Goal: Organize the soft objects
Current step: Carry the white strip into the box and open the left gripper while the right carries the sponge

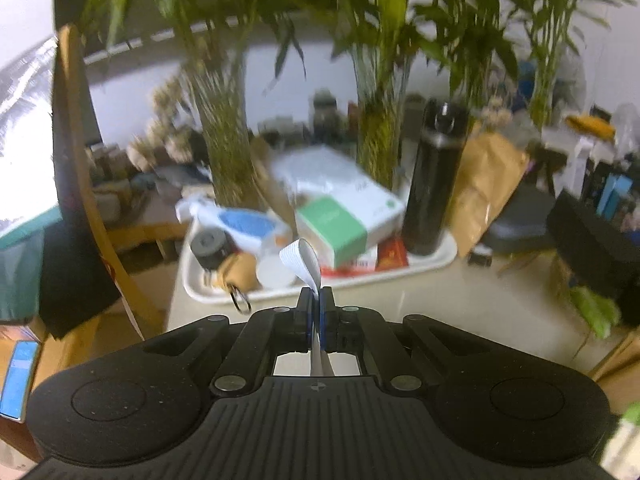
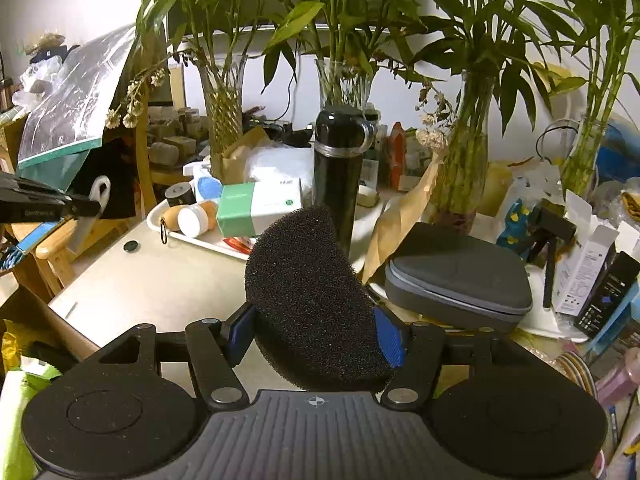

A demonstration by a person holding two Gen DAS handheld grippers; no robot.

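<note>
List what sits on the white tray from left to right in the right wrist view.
On the white tray: black round lid → tan keyring pouch → white jar → green and white box → black flask.

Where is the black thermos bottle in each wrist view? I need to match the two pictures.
Left wrist: the black thermos bottle stands right of centre, on the white tray's right end, beyond the left gripper.
Right wrist: the bottle stands at centre, just behind the black sponge.
Shared landmark: the green-and-white box, left of the bottle in both.
</note>
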